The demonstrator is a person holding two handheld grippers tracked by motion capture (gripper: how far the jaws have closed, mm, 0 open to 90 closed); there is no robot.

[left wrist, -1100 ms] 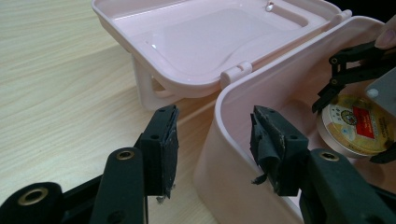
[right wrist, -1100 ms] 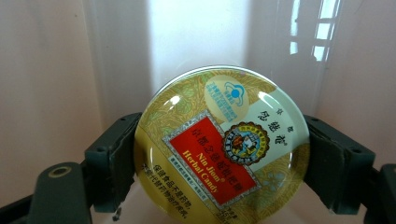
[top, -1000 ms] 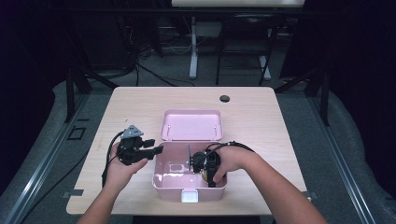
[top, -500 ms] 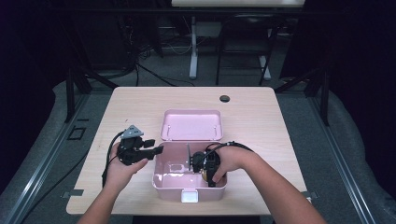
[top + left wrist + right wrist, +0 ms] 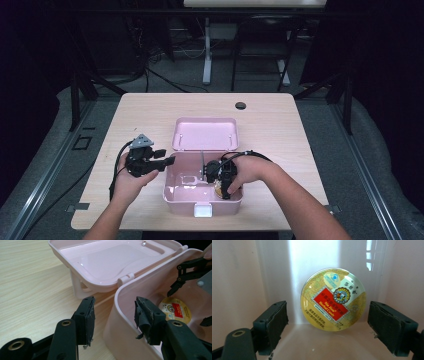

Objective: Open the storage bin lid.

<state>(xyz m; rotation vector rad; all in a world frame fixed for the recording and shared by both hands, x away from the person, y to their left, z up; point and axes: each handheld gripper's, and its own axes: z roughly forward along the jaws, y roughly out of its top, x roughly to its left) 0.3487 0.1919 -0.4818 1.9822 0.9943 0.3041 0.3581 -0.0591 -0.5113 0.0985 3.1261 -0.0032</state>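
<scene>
we work at a pale wooden table (image 5: 280,125) on which a pink plastic box with rounded corners (image 5: 172,192) stands open, its hinged pink lid (image 5: 205,134) laid back flat behind it. our left gripper (image 5: 167,161) is held at the box's left wall; in the left gripper view (image 5: 113,312) its two black jaws stand wide apart and straddle that wall's rim, one outside over the table and one inside, with neither pad pressing on the plastic. our right gripper (image 5: 222,187) reaches down into the box near its front right corner. in the right gripper view (image 5: 327,322) its jaws are spread wide too, with a round gold tin with a red label (image 5: 333,299) lying flat on the box floor between and just ahead of them, clear of both pads. the same tin (image 5: 176,310) shows in the left gripper view on the pink floor, with the right gripper's black jaw tips just above it. a small dark round hole (image 5: 240,105) sits in the table near its far edge, well apart from the box.
</scene>
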